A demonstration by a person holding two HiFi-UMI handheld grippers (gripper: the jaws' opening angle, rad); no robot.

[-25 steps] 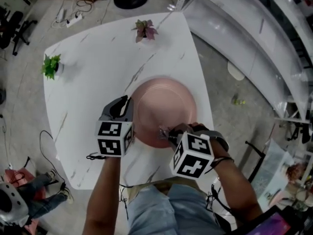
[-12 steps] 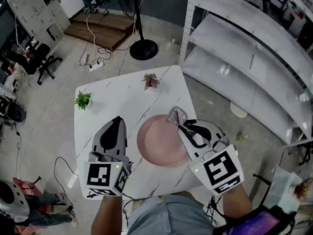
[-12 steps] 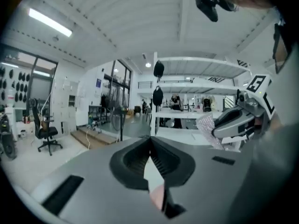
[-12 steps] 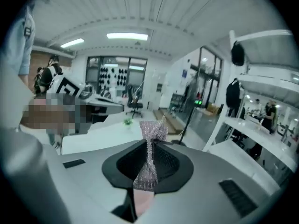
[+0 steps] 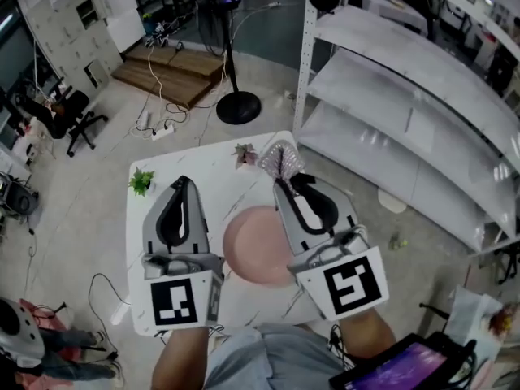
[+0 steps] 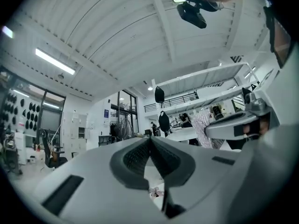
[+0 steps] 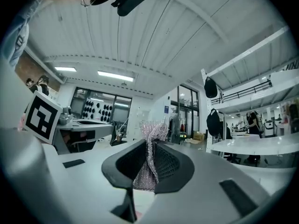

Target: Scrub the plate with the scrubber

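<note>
**Both grippers lifted off the plate; scrubbing paused or done**

Raised since a second ago, the right gripper (image 5: 281, 180) no longer presses on the dish. It now points up and forward, jaws clenched on the silvery mesh scrubber (image 7: 148, 158), which sticks out past the tips. The left gripper (image 5: 180, 187) has come up too, and its jaws meet tip to tip with nothing between them. The pink plate (image 5: 250, 256) lies flat on the white marble table (image 5: 213, 173), below and between the two grippers, untouched by either. I judge that scrubbing has stopped, at least for now.

Count:
- two grippers
- one scrubber
- one plate
- one table
- two small potted plants: a green one (image 5: 140, 180) and a pinkish one (image 5: 244, 154)
</note>
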